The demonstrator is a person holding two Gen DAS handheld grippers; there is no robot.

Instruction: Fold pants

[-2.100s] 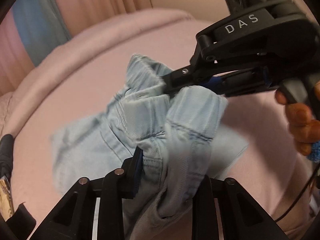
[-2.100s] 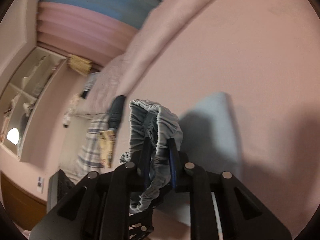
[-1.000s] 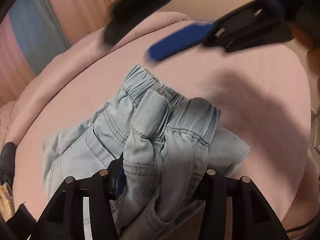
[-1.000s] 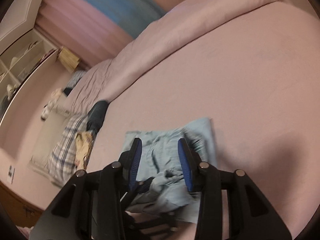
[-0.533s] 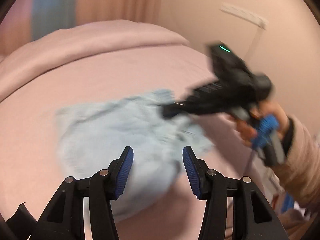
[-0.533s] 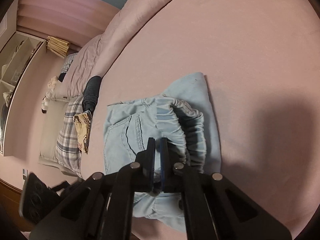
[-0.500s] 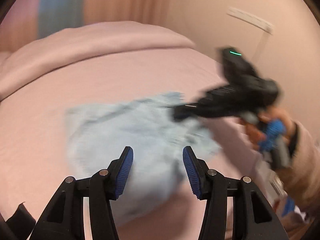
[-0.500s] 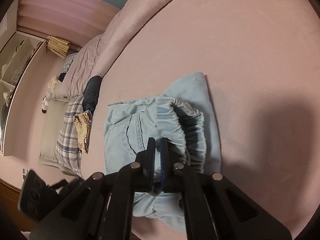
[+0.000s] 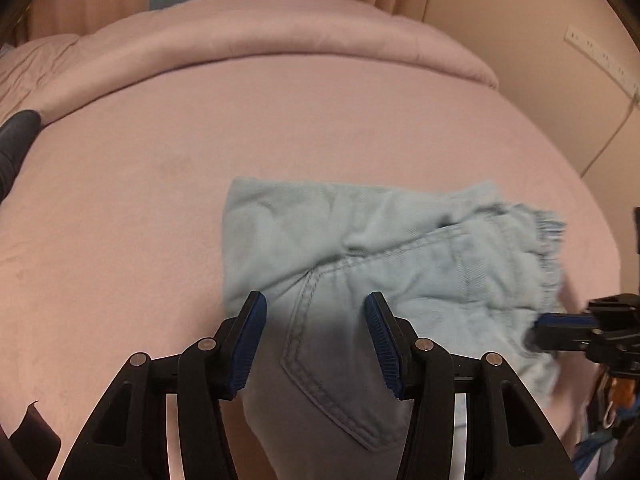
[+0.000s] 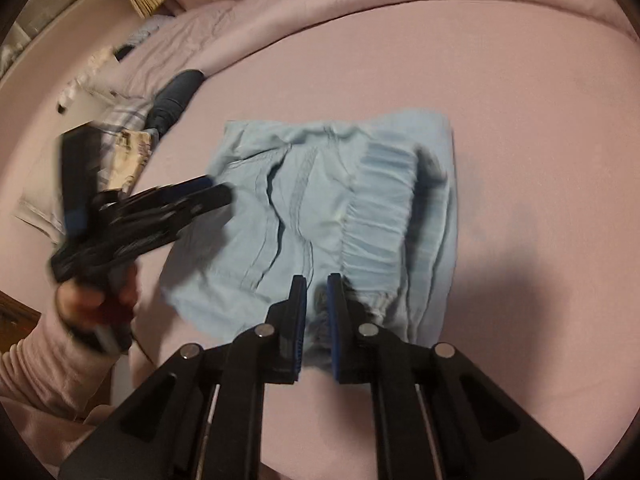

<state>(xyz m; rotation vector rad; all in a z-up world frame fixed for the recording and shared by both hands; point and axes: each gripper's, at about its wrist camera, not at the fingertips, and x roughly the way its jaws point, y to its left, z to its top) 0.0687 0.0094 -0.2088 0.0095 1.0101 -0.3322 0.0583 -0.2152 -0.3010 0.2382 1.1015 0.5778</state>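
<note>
At the far left of the left wrist view a dark rolled item (image 9: 18,136) is lying at the edge of the pink bedspread (image 9: 160,168). Moving right, the left gripper (image 9: 316,340) is hovering over the folded light-blue denim pants (image 9: 360,248); its jaws are standing about half open, and the blue pads are touching no cloth — nothing is held. The pants are lying in a compact bundle in the middle of the bed, with a back pocket seam just under this gripper and the frayed hem pointing to the right. At the far right of this view, the right gripper (image 9: 538,328) is reaching in at the near right corner of the bundle.

In its own view the right gripper (image 10: 316,312) is showing its jaws almost together, with only a thin slit between the pads. A bit of the gathered waistband (image 10: 380,208) seems to be lying just in that slit, but I cannot tell if it is really pinched.

My judgement: the folding is mostly done, and the step in hand is tidying the bundle. The next move is probably asking for a gentle smoothing of the puffed waistband without pulling the layers apart.
</note>
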